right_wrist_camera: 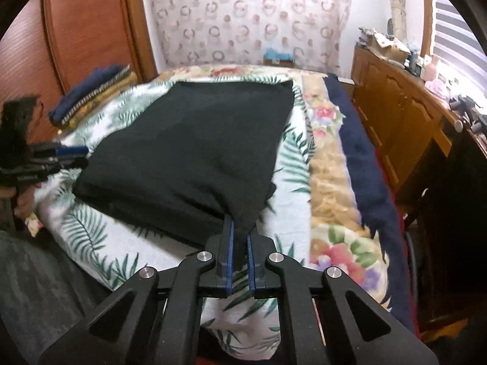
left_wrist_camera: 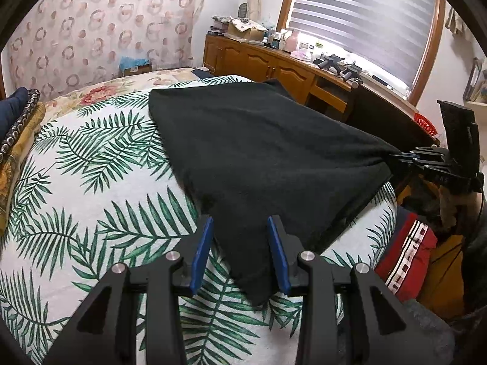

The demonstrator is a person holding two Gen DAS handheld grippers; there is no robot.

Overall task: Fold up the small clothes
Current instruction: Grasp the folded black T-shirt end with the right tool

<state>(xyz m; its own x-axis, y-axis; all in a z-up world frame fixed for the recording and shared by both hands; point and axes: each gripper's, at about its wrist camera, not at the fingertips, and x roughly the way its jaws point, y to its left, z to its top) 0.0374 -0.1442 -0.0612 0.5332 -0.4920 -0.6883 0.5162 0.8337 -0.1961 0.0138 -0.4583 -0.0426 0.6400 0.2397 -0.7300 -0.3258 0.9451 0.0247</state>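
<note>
On the palm-leaf bedspread [left_wrist_camera: 100, 188], the right gripper [right_wrist_camera: 240, 228] pinches the black cloth's [right_wrist_camera: 194, 140] corner; only the left wrist view shows the left gripper [left_wrist_camera: 240, 228] gaping around another corner, contact unclear.

A bedroom in a home: a bed [left_wrist_camera: 91, 200] spread with a palm-leaf cover fills the room, a floral quilt [right_wrist_camera: 331, 182] beneath it. Folded clothes [right_wrist_camera: 91, 97] sit stacked at one edge. A wooden cabinet [left_wrist_camera: 264, 64] cluttered with boxes and bottles runs under a window blind [left_wrist_camera: 362, 21], beside a patterned curtain [left_wrist_camera: 100, 24].
</note>
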